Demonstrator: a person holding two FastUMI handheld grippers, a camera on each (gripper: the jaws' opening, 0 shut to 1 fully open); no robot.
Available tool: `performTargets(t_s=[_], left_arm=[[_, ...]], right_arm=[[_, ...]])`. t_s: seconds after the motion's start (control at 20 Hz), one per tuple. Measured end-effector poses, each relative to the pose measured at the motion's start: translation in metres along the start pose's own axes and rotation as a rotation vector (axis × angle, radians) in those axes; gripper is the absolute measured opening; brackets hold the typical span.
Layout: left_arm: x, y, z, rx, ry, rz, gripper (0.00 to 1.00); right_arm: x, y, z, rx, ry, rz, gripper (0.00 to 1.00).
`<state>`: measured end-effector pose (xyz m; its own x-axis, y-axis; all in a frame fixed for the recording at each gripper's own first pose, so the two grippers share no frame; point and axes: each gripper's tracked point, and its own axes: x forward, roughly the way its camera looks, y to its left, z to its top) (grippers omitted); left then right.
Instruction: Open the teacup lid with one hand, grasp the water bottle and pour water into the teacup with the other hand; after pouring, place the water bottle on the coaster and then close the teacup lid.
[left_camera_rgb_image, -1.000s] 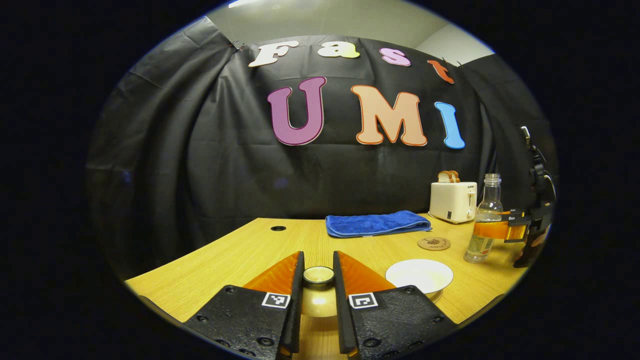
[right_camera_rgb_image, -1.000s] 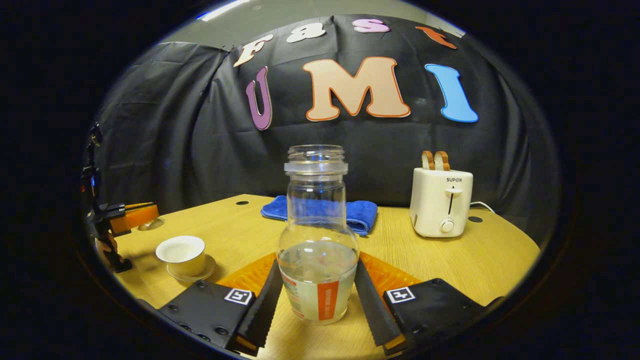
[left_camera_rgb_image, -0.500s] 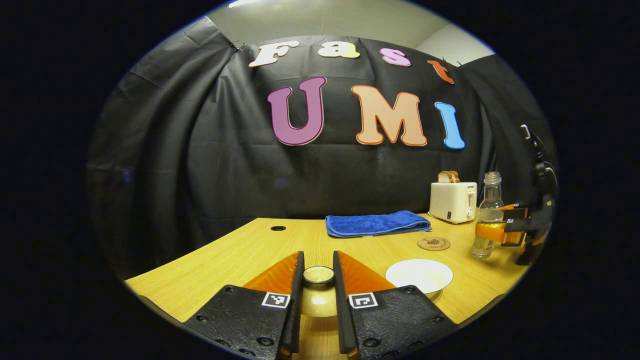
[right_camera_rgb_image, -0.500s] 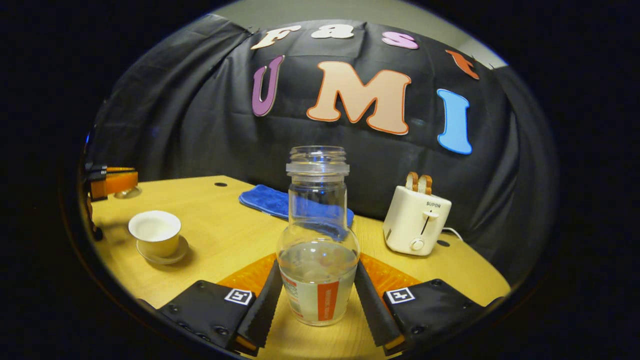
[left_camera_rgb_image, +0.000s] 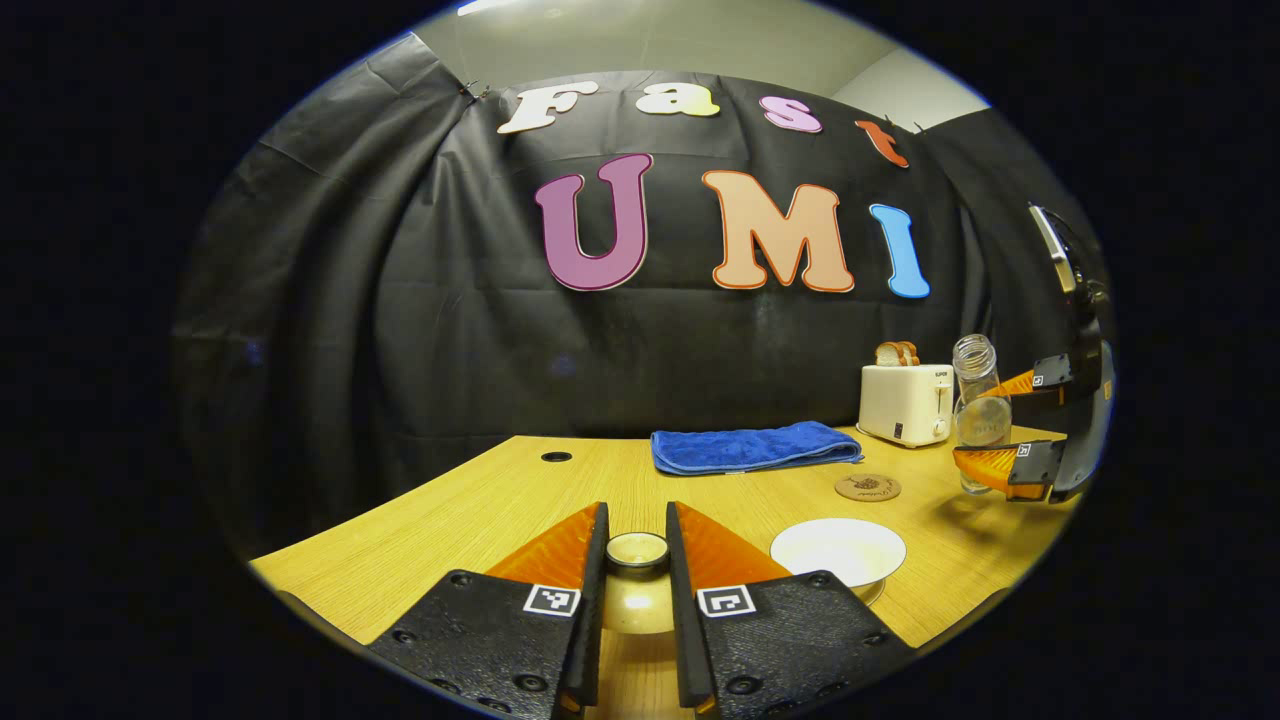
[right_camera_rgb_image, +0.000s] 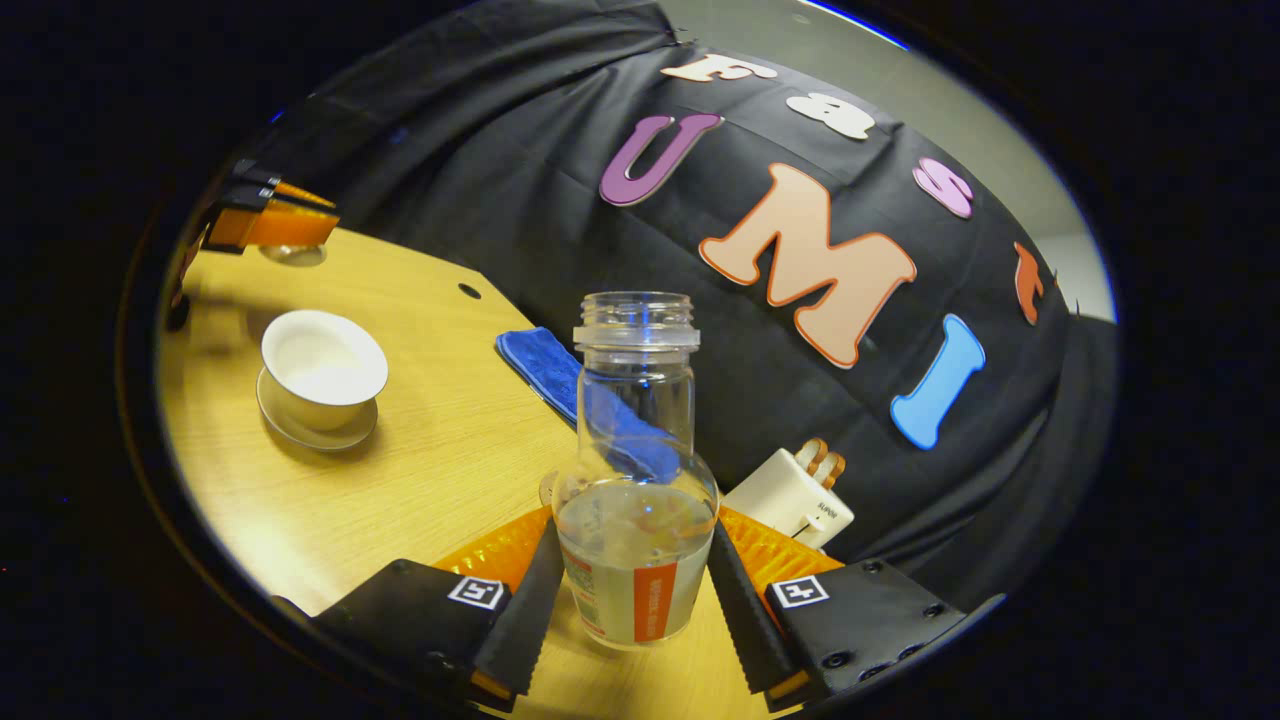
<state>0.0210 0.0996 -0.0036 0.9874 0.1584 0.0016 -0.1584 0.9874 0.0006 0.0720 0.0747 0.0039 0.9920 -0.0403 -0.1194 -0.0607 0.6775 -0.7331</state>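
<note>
My left gripper (left_camera_rgb_image: 636, 510) is shut on the knob of the teacup lid (left_camera_rgb_image: 637, 553), held low over the wooden table (left_camera_rgb_image: 480, 520). To its right sits the white teacup (left_camera_rgb_image: 838, 549), uncovered on its saucer. The round coaster (left_camera_rgb_image: 868, 487) lies behind the cup. My right gripper (right_camera_rgb_image: 636, 530) is shut on the clear water bottle (right_camera_rgb_image: 637, 470), which has no cap and is partly full. In the left gripper view the bottle (left_camera_rgb_image: 976, 415) hangs tilted above the table at the far right. From the right gripper view the teacup (right_camera_rgb_image: 323, 362) lies to the upper left, with the left gripper (right_camera_rgb_image: 272, 217) beyond it.
A folded blue towel (left_camera_rgb_image: 755, 446) lies at the back of the table. A white toaster (left_camera_rgb_image: 907, 402) with bread slices stands at the back right, near the bottle. A small round hole (left_camera_rgb_image: 556, 457) marks the tabletop at the back left.
The right gripper has lifted the bottle off the table and rolled it, so its view now slants. The left gripper and the lid have stayed still.
</note>
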Motion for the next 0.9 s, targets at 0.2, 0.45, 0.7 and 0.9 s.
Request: performTargets(t_s=[0.2, 0.45, 0.7, 0.9], left_arm=[[-0.001, 0.0, 0.0, -0.001, 0.0, 0.0, 0.28], [-0.001, 0.002, -0.001, 0.0, 0.0, 0.01, 0.28], [-0.001, 0.003, 0.0, -0.001, 0.001, 0.017, 0.28], [0.0, 0.003, 0.0, -0.002, 0.001, 0.017, 0.27]], right_arm=[[0.004, 0.012, 0.006, -0.133, -0.005, 0.015, 0.82], [0.009, 0.023, 0.017, -0.275, -0.023, 0.022, 0.8], [0.009, 0.04, 0.017, -0.472, -0.047, 0.036, 0.81], [0.011, 0.057, 0.017, -0.56, -0.061, 0.067, 0.79]])
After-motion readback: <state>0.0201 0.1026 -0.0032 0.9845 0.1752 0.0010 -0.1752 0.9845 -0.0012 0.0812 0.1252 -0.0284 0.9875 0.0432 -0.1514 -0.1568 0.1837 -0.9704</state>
